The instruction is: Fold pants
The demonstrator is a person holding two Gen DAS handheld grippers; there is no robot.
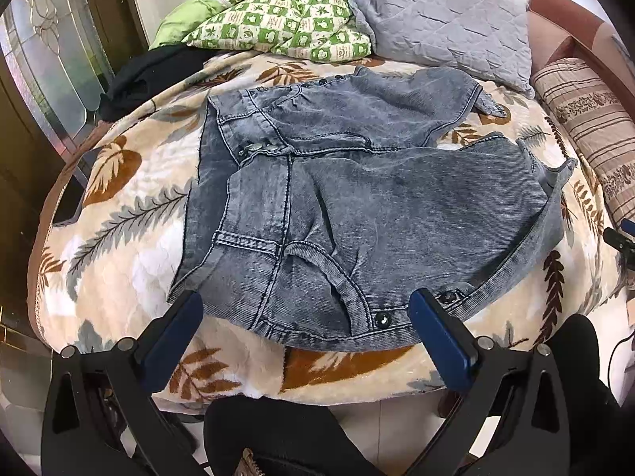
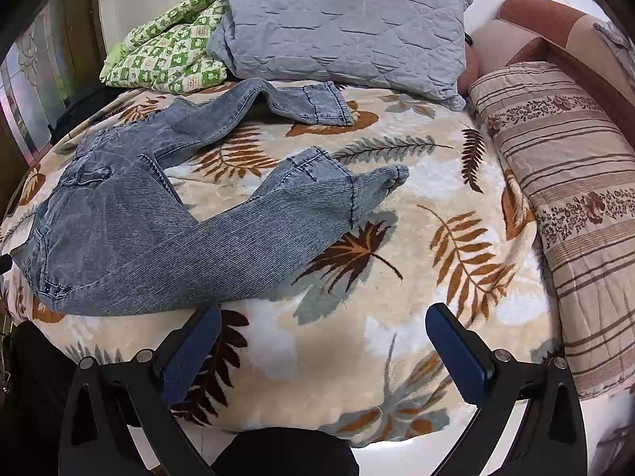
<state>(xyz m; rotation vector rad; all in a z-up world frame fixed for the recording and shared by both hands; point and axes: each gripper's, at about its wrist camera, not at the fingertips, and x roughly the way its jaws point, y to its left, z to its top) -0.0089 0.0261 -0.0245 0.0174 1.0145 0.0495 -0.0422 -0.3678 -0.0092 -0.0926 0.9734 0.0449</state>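
The left gripper (image 1: 305, 317) is hovering with jaws spread wide and empty over the waistband of the pants (image 1: 357, 198), lying unfolded across the centre of the bed (image 1: 119, 238). The right gripper (image 2: 323, 331) is hanging with jaws wide apart, empty, above bare blanket at lower centre, the pants (image 2: 158, 230) lying to its left. A grey pillow (image 2: 341, 31) is resting along the top.

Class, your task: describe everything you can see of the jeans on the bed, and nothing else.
The jeans are faded, acid-washed blue-grey denim with dark stud buttons at the waist and hip and stitched seams and cuffs. They lie unfolded and rumpled on the leaf-patterned blanket, waist toward the left, both legs spread apart toward the right. The far leg bends up toward the grey quilted pillow; the near leg's hem is twisted. Neither claw touches them.
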